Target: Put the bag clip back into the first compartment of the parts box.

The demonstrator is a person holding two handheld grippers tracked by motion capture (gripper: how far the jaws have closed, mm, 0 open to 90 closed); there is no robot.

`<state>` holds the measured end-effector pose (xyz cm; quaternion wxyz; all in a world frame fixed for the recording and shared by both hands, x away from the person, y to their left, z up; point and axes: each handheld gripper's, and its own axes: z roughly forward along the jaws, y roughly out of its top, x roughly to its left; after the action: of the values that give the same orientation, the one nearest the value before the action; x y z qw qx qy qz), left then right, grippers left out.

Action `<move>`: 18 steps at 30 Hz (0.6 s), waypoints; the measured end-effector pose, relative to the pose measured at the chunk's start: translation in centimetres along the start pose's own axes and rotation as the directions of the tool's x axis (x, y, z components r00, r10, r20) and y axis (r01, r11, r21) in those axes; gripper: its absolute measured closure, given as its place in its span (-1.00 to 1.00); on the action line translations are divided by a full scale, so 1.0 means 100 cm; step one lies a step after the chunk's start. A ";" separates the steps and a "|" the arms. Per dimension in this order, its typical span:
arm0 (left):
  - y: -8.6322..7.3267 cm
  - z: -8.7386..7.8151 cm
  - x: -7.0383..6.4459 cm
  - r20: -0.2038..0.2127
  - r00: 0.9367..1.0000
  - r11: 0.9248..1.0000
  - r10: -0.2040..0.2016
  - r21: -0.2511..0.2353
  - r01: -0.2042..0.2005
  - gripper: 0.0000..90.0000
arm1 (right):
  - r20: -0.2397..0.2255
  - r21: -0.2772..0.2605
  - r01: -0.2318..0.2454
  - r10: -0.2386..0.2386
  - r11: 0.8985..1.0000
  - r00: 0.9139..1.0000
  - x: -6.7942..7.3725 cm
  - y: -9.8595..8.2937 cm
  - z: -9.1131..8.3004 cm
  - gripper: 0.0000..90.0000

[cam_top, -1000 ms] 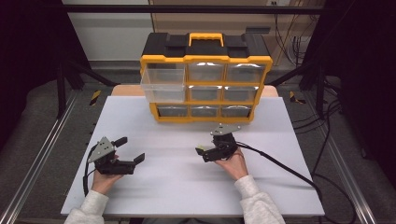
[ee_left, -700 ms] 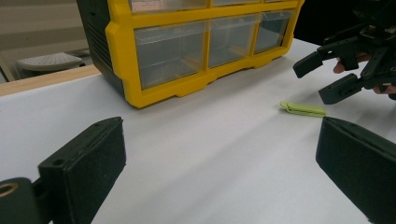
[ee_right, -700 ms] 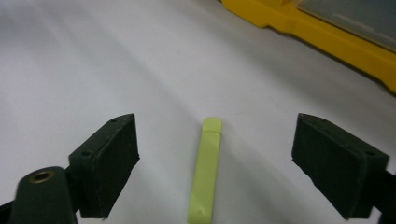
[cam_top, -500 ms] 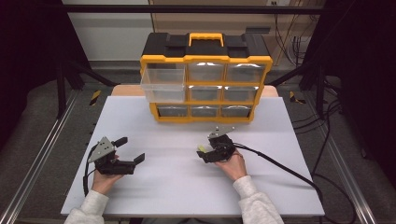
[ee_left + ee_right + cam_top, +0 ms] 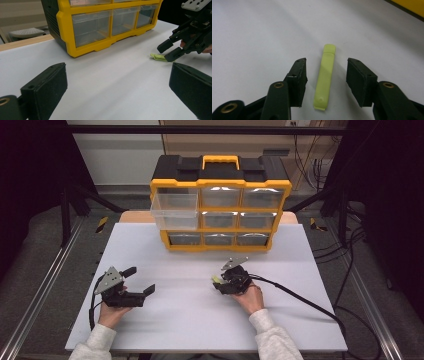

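Risk sits with the right hand-held gripper (image 5: pixel 325 83): its jaws stand released on either side of a flat lime-green strip (image 5: pixel 325 80) lying on the white desk (image 5: pixel 190 330), touching neither pad. The strip is thin and low, so a closing pinch could ride over it, or skid it sideways if one pad lands first. Left hand-held gripper (image 5: pixel 141 286) rests well apart, jaws spread wide and empty. Farther back, the yellow drawer organiser (image 5: pixel 220 202) has its top-left drawer (image 5: pixel 175 210) pulled out, a likely destination, though that is only a guess
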<state>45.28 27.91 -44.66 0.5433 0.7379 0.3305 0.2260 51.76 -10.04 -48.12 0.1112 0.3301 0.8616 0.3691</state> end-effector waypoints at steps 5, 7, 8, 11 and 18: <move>0.000 0.000 -0.001 0.001 1.000 1.000 0.002 0.001 -0.002 -0.97 | -0.012 0.019 0.005 -0.005 1.000 1.000 -0.001 0.000 0.000 0.39; 0.000 0.000 0.000 0.001 1.000 1.000 0.001 0.000 -0.001 -0.97 | -0.020 0.022 0.002 -0.002 1.000 1.000 -0.001 0.000 0.000 0.47; 0.000 0.000 0.000 0.000 1.000 1.000 0.001 0.000 -0.001 -0.97 | -0.023 0.028 0.000 0.000 1.000 1.000 -0.001 0.000 0.000 0.49; 0.000 0.000 0.000 -0.001 1.000 1.000 0.001 0.001 -0.001 -0.97 | -0.019 0.034 0.012 -0.011 0.999 1.000 -0.001 -0.001 0.002 0.54; 0.000 0.000 0.000 -0.002 1.000 1.000 0.001 0.000 -0.001 -0.97 | -0.007 0.033 0.014 -0.014 0.999 1.000 -0.001 -0.001 0.002 0.68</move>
<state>45.27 27.86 -44.67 0.5429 0.7378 0.3308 0.2270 51.80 -10.06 -48.34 0.1054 0.3247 0.8703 0.3550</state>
